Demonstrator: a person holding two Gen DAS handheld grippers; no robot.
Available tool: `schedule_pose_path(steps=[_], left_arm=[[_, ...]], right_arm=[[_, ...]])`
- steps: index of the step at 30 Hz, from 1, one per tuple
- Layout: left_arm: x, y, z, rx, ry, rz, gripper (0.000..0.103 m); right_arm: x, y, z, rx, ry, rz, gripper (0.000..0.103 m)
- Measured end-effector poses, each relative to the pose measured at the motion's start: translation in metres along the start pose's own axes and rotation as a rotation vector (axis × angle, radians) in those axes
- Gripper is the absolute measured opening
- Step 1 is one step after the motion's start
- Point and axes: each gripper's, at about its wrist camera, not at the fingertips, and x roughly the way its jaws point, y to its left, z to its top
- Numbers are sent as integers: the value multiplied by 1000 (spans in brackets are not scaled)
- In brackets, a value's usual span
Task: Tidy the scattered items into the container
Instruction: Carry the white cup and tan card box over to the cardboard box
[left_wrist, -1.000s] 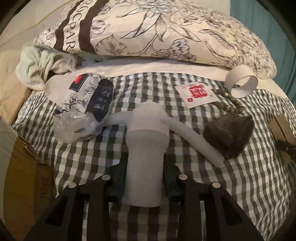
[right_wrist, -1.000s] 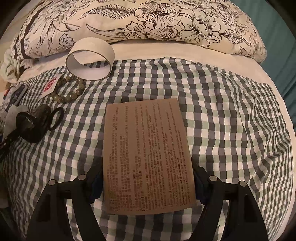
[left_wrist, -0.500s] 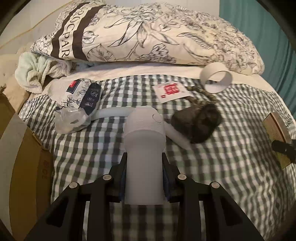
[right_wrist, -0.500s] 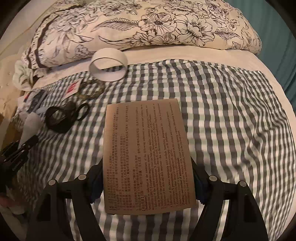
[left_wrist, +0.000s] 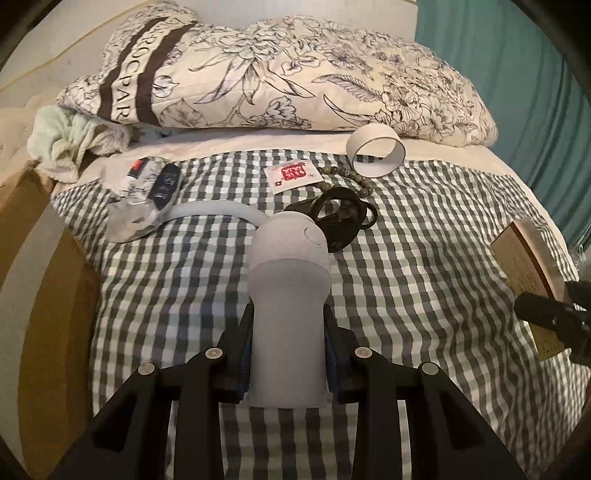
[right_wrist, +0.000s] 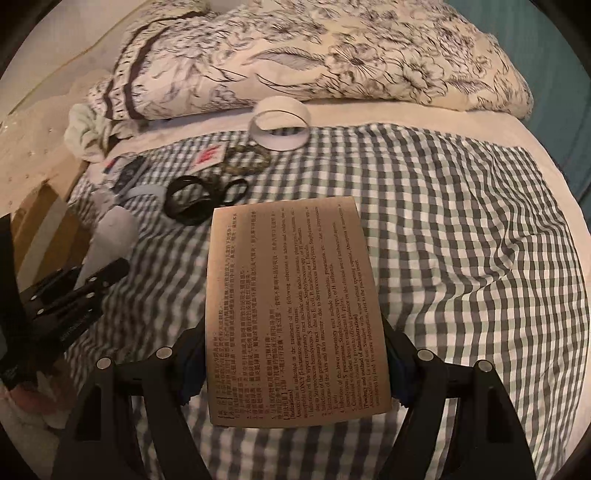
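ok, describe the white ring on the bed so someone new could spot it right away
Start at the big floral-print pillow at the head of the bed. Just below its right end, where the green-and-white checked blanket meets the cream sheet, sits a short white cardboard ring. It is the only hollow white band; the green bead bracelet beside it is smaller and knobbly.

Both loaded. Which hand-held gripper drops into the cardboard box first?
Left, probably. The left hand-held gripper, clamping the white device, is beside the cardboard box; the right, holding the brown carton, is farther away.

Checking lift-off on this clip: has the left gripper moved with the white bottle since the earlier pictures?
Yes. The left gripper, shut on the white bottle, has pulled up and back from the floral pillow, which now looks smaller.
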Motion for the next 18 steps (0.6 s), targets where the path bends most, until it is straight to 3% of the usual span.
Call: schedule_pose_path(steps=[18], left_arm=[[-116, 23, 9, -80, -123, 51, 32]], right_arm=[[-83, 58, -3, -75, -119, 66, 76]])
